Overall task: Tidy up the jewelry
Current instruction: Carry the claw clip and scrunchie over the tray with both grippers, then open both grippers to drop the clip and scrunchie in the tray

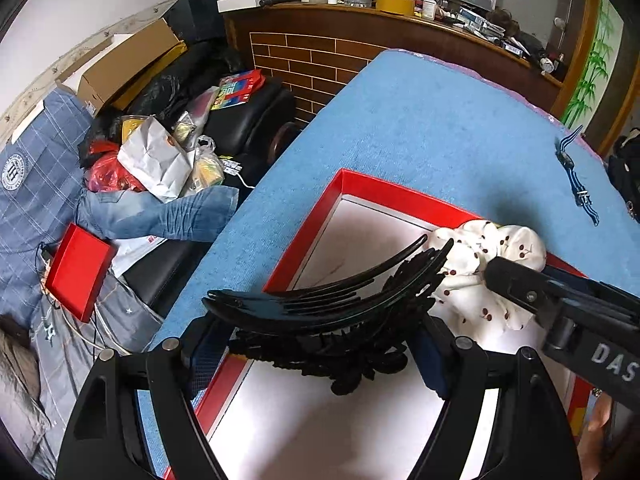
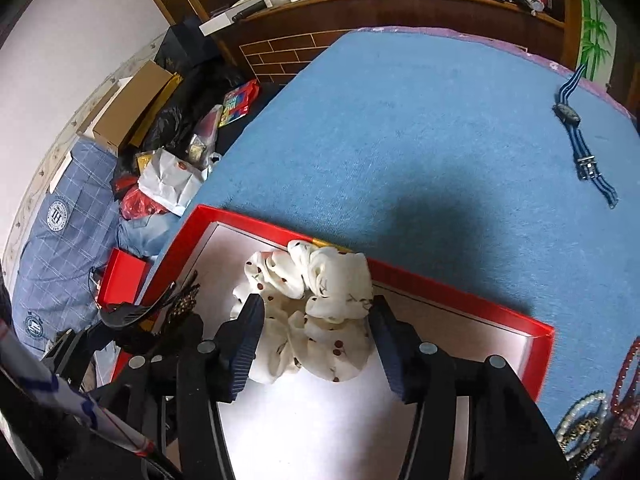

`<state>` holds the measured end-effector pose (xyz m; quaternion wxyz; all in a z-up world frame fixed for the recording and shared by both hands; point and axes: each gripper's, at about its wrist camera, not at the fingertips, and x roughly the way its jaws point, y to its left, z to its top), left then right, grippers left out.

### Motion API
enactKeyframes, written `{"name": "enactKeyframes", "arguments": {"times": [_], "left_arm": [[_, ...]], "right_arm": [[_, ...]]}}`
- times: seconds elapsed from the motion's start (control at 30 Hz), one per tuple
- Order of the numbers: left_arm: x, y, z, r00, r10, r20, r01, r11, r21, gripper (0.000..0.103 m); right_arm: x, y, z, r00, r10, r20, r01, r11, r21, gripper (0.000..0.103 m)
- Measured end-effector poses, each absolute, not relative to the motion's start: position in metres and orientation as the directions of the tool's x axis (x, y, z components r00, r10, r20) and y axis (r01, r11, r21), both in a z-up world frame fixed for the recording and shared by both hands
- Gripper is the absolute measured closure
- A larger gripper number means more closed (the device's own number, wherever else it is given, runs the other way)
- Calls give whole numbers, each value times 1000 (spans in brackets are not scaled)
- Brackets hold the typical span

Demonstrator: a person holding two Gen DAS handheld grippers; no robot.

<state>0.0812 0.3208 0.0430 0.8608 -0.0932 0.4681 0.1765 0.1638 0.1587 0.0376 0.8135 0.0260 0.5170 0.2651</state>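
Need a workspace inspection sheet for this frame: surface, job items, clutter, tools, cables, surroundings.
Surface: blue cloth table top, purple edging at the far rim.
Job's things: red tray with white floor; white scrunchie with red dots lying in it; black hair claw over the tray's near left part; striped watch on the cloth at far right; bead bracelets at the near right edge.
Clutter: nothing seen on the cloth beyond the job's things.
Grippers: left tool shut on the hair claw; right tool open, fingers either side of the scrunchie.
Cables: white cable on the bedding left of the table.
Surroundings: cardboard box, bags, small red box, crowded wooden counter.
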Motion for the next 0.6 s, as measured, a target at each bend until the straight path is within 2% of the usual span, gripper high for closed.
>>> {"name": "enactKeyframes", "arguments": {"times": [0.2,0.6], "left_arm": [[82,323,47,510,183,-840,-384,923,-33,23],[83,316,48,493,201,-847,-386,922,-6,22]], "right_arm": [[152,143,53,351,479,-805,-398,854,335,44],[107,97,84,407,516,-754,-403,842,358,43]]}}
